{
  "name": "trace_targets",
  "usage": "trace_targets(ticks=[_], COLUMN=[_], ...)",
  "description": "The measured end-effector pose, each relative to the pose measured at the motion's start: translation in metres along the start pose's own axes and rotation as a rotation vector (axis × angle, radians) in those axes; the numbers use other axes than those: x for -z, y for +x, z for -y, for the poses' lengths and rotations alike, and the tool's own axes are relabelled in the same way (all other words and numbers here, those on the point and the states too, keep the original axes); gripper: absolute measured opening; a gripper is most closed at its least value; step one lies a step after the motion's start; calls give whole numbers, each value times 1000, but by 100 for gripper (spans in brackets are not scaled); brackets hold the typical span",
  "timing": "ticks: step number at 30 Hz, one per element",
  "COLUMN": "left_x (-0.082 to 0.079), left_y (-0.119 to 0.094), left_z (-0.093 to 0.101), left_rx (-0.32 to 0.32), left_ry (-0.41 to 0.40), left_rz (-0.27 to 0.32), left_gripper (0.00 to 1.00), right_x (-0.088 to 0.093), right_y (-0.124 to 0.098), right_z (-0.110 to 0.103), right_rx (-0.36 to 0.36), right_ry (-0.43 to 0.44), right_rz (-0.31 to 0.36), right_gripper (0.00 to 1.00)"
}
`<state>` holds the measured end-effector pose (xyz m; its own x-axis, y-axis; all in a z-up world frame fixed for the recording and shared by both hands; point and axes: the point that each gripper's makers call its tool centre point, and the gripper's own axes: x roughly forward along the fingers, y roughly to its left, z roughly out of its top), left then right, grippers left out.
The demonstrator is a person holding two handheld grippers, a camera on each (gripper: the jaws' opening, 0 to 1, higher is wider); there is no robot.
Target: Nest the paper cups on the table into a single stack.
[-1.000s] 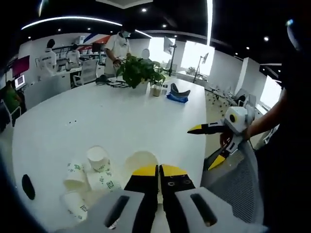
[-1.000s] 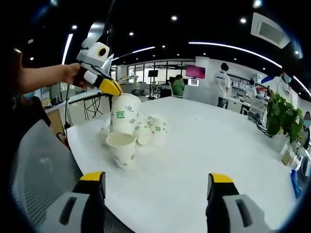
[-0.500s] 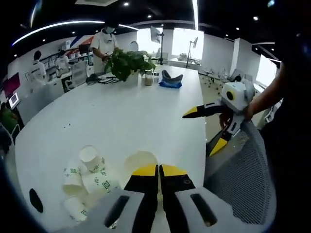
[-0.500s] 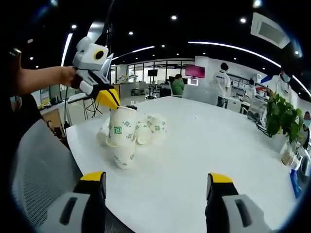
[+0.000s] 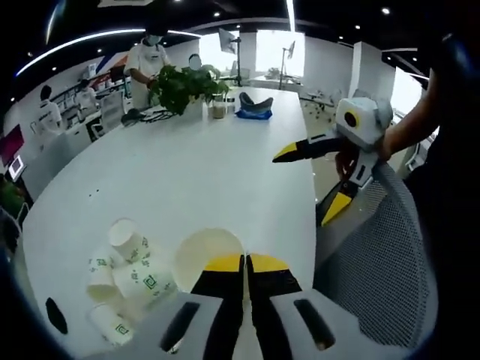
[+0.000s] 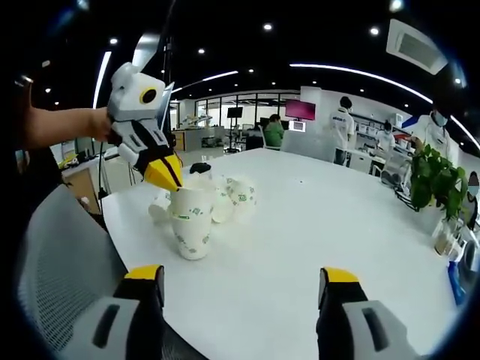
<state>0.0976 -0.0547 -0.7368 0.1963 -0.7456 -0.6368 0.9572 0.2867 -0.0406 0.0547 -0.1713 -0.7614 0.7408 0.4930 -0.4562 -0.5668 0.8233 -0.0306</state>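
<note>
One broad white surface (image 6: 315, 225) carries everything here, running far back toward a potted plant (image 5: 178, 84) and people at distant desks. Near its front edge sits the pile of loose paper cups (image 5: 124, 274), tumbled on their sides, with a mesh chair back (image 5: 375, 277) just off the edge. In the right gripper view the left gripper (image 6: 166, 178) comes in from above, its yellow fingers pinched together on the rim of the held cup (image 6: 189, 214), which sits upright, seemingly pushed down into a cup standing beneath it, just in front of the pile. In the left gripper view that cup's open mouth (image 5: 208, 255) lies right ahead of the closed fingers. The right gripper (image 6: 240, 281) hangs back, fingers spread wide and holding nothing, well clear of the cups.

The step looks like seating this cup. To do it well, I'd press straight down, keeping the walls parallel so the rims meet evenly, release only when it sits snug, and steady the base with the free gripper if it wobbles.
</note>
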Motion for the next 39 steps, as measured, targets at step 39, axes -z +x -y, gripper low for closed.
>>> trace_targets(ticks=[39], left_x=[19], left_y=[29], left_z=[20], left_rx=[126], left_ry=[-204], left_rz=[-7], left_gripper=[0], right_x=[6], right_y=[1], right_z=[1], right_rx=[6], right_ry=[-13], right_rz=[-31], right_gripper=[84])
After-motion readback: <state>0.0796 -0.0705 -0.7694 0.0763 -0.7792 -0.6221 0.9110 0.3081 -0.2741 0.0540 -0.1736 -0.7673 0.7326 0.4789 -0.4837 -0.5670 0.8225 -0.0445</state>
